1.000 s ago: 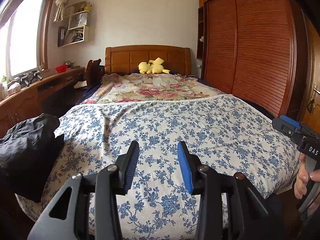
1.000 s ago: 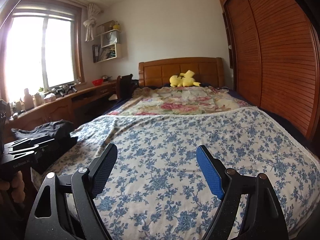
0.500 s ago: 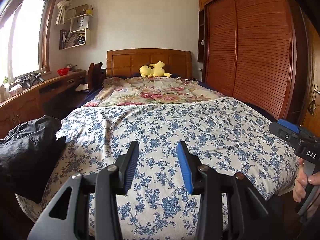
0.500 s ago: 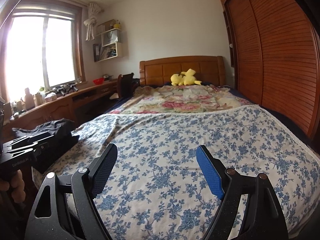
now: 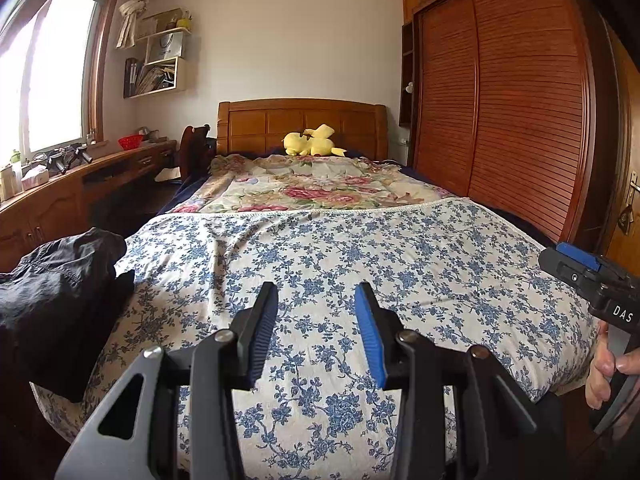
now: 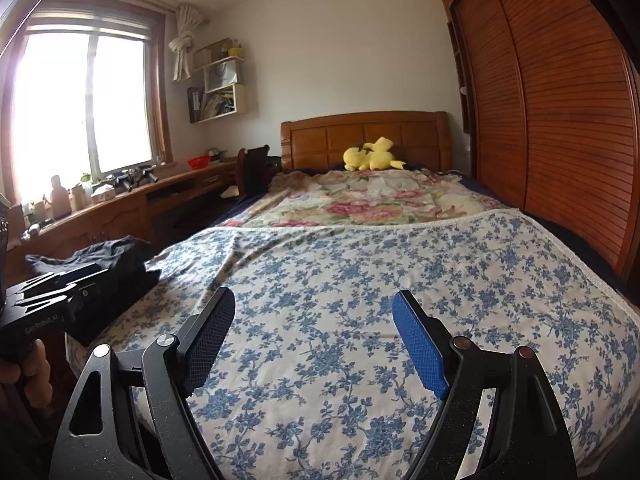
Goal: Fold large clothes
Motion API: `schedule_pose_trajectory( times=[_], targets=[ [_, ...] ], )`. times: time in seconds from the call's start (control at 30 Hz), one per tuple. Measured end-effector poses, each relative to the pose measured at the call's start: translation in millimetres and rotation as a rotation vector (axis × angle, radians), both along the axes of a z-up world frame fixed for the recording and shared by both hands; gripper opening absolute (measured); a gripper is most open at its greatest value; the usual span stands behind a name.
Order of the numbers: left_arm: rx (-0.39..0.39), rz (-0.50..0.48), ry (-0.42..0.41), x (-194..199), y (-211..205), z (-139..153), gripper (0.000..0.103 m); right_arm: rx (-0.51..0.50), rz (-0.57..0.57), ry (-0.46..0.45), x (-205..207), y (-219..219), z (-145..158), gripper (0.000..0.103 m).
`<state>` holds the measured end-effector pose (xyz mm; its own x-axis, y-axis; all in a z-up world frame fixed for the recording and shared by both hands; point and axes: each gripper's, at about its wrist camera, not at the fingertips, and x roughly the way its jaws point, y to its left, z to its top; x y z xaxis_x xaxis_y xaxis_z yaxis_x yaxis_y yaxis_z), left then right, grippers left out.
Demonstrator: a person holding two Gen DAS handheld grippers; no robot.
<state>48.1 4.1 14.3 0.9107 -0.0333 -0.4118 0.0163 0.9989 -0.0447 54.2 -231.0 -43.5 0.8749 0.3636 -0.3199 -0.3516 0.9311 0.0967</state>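
Left wrist view: the left gripper (image 5: 316,300) hangs over the foot of the bed, jaws apart and holding nothing; to its left a black garment (image 5: 60,280) lies heaped on the blue-flowered bedspread (image 5: 360,248), its left side cut off by the frame; the spread ahead lies bare; the view has tipped slightly downward since a second ago. Right wrist view: the right gripper (image 6: 314,308) has jaws wide apart, empty; the garment (image 6: 116,264) lies far left, partly hidden behind the other gripper's body.

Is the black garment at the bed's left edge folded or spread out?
Not spread: the black garment lies bunched in a heap. Neat folding cannot be told.
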Motion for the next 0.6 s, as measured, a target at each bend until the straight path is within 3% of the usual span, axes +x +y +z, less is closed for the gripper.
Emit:
schedule_pose_trajectory(
  times=[0.6],
  targets=[
    [0.015, 0.007, -0.009, -3.1, -3.5, 1.7, 0.039, 0.001, 0.003, 0.0, 0.0, -0.2, -0.1, 0.083]
  ],
)
